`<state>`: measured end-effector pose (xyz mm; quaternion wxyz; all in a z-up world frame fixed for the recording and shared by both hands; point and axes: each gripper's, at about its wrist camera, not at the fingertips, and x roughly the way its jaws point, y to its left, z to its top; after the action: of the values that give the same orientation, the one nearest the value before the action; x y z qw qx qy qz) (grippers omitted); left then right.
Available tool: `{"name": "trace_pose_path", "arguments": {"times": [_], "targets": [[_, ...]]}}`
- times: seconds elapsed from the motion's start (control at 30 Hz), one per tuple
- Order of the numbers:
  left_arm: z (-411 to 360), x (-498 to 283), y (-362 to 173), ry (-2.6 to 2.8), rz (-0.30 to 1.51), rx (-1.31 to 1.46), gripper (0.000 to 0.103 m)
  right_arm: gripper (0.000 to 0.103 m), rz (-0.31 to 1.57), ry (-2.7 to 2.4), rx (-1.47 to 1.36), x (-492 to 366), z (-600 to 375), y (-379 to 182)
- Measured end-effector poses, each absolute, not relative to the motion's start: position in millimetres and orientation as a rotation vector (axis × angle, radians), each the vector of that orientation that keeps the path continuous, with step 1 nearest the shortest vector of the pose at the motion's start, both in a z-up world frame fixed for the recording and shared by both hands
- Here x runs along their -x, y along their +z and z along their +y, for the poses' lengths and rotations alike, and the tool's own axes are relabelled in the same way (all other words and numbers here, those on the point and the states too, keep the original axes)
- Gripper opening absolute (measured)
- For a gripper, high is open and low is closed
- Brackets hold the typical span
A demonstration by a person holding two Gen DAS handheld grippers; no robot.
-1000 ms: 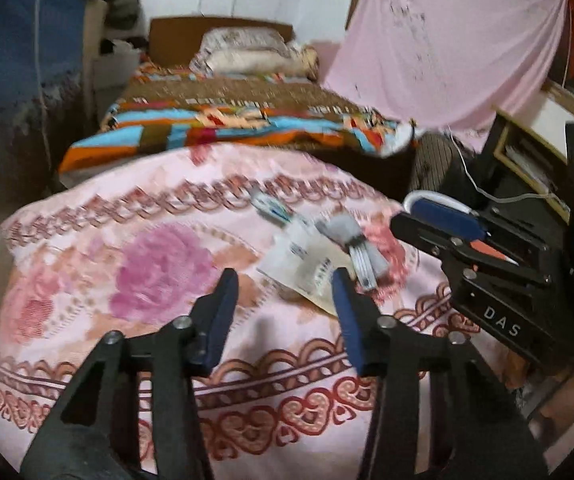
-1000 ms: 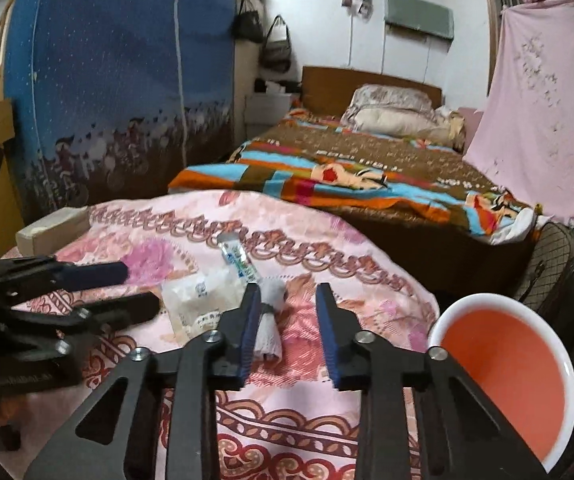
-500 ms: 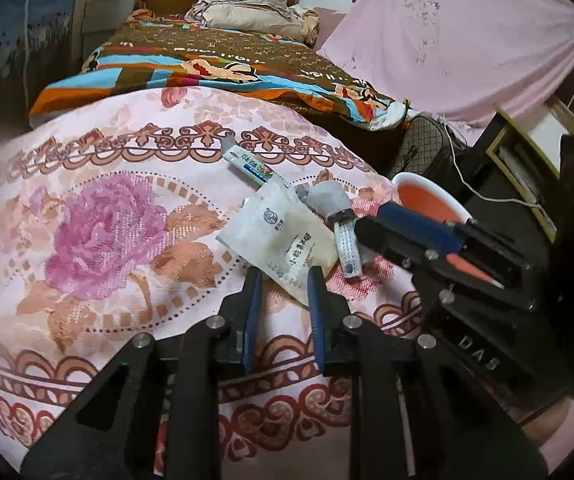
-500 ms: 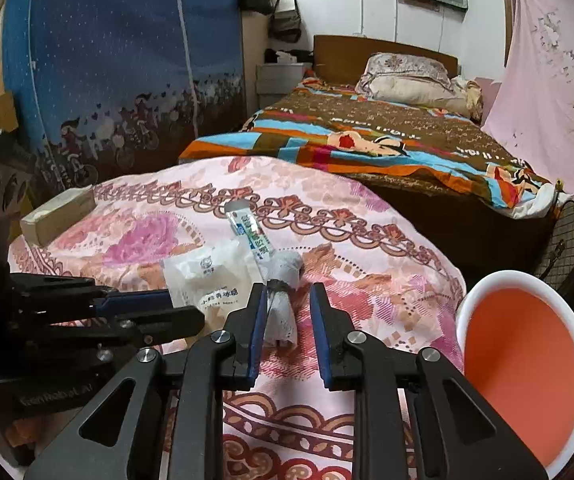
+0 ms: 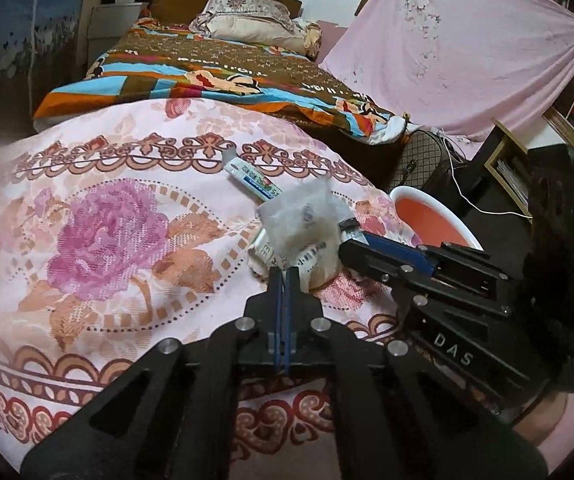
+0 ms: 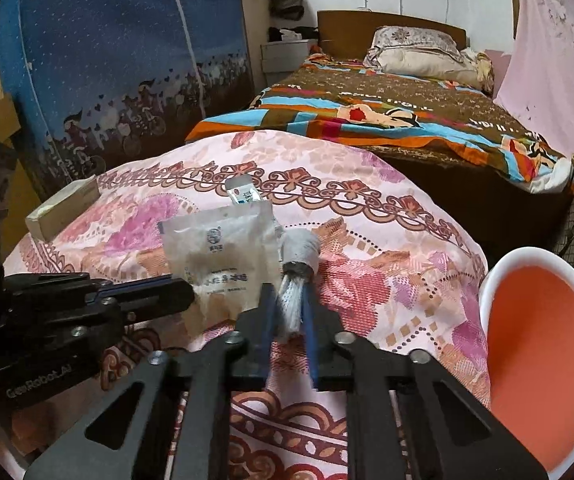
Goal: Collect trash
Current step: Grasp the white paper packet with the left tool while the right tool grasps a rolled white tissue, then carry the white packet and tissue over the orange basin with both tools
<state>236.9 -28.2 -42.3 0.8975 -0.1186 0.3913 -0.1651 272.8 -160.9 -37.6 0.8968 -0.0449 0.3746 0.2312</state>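
I hold a two-finger gripper in each hand over a pink flowered bedspread (image 5: 99,240). My left gripper (image 5: 284,276) has its blue-lined jaws closing, now almost together, pinching the near edge of a white plastic packet (image 5: 299,224); the packet stands tilted up off the cloth from that pinch. My right gripper (image 6: 289,312) is clamped on a grey and white rolled bundle (image 6: 297,264), its jaws pressed against the pale lower end while the grey banded top sticks out beyond the tips. In the right wrist view the packet (image 6: 223,252) lies just left of the bundle, touching it, with the left gripper's black fingers reaching in from the left edge. A small blue and white tube (image 5: 253,179) lies on the bedspread just behind the packet. A white bowl with an orange inside (image 6: 543,344) sits to the right, at the edge of the bedspread, near my right gripper. A tan box (image 6: 63,210) rests at the far left of the cloth
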Motion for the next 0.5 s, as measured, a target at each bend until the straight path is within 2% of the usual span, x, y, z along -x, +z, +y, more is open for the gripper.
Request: {"name": "trace_pose_path", "arguments": {"times": [0.5], "targets": [[-16.1, -189.8, -14.3, -0.268, 0.589, 0.198, 0.033, 0.005, 0.551, 0.427, 0.007, -242.4, -184.5, -11.1]]}}
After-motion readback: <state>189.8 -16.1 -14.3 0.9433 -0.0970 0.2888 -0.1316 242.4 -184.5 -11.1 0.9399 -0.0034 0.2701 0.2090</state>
